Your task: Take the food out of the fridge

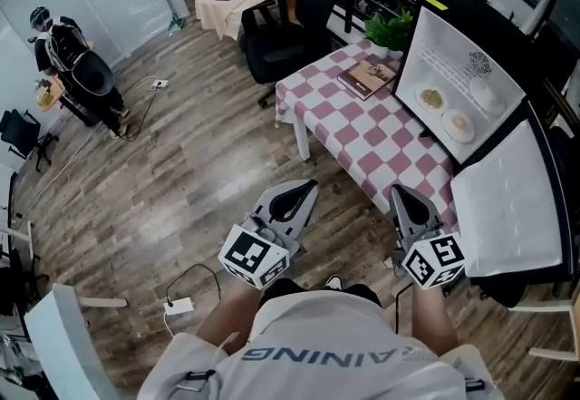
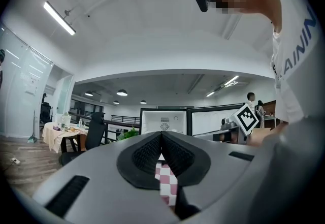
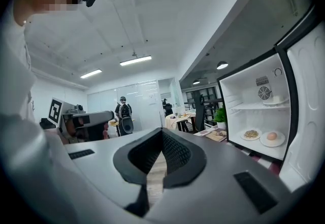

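Note:
The fridge (image 1: 458, 35) stands open at the right with a white inside. On its lower shelf lie a plate of brownish food (image 1: 431, 99) and a plate with a pale round item (image 1: 459, 124). The right gripper view shows the same two plates (image 3: 251, 134) (image 3: 272, 137) off to the right. The fridge door (image 1: 507, 199) hangs open toward me. My left gripper (image 1: 304, 192) and right gripper (image 1: 399, 199) are held level in front of me, over the floor beside the checked table (image 1: 353, 140). Both are shut and empty, short of the fridge.
A book (image 1: 367, 76) and a potted plant (image 1: 391, 29) sit on the pink-and-white checked table. Behind it stands a black office chair (image 1: 281, 35). A person (image 1: 68, 53) stands far left. A power strip with cable (image 1: 178, 306) lies on the wood floor.

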Demonstrator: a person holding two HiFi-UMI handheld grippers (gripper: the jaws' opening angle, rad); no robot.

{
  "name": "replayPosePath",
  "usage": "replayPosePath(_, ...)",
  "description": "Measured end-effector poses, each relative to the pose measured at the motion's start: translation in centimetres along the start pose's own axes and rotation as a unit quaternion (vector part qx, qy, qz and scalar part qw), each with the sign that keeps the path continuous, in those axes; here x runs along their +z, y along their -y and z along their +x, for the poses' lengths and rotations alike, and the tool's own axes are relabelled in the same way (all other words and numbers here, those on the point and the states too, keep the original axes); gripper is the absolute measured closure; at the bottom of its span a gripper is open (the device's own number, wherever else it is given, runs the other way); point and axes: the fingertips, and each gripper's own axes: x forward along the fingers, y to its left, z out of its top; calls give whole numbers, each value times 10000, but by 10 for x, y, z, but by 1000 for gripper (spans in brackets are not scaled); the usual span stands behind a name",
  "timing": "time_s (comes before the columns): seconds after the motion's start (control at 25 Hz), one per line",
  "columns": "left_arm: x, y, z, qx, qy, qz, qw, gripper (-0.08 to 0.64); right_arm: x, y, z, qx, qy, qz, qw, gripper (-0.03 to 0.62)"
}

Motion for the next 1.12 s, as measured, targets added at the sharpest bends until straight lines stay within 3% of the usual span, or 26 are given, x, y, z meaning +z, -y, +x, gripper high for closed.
replayPosePath(0.16,-3,-7,27,37,-133,74,9999,551,2,27,15,90,39,77,9999,574)
replayPosePath(0.52,-23,-33,101,-239,-300,53,9993,551,4,99,43,-389,61,261,9989,573)
replayPosePath(0.8,-34,-59,164,-898,-329,-37,9954,551,10,143,57,-1090,95,297,9935,573)
replayPosePath(1.12,-46,-139,236,-1541,-589,-18,9863,551,28,183,138,-1744,32,429,9837,574)
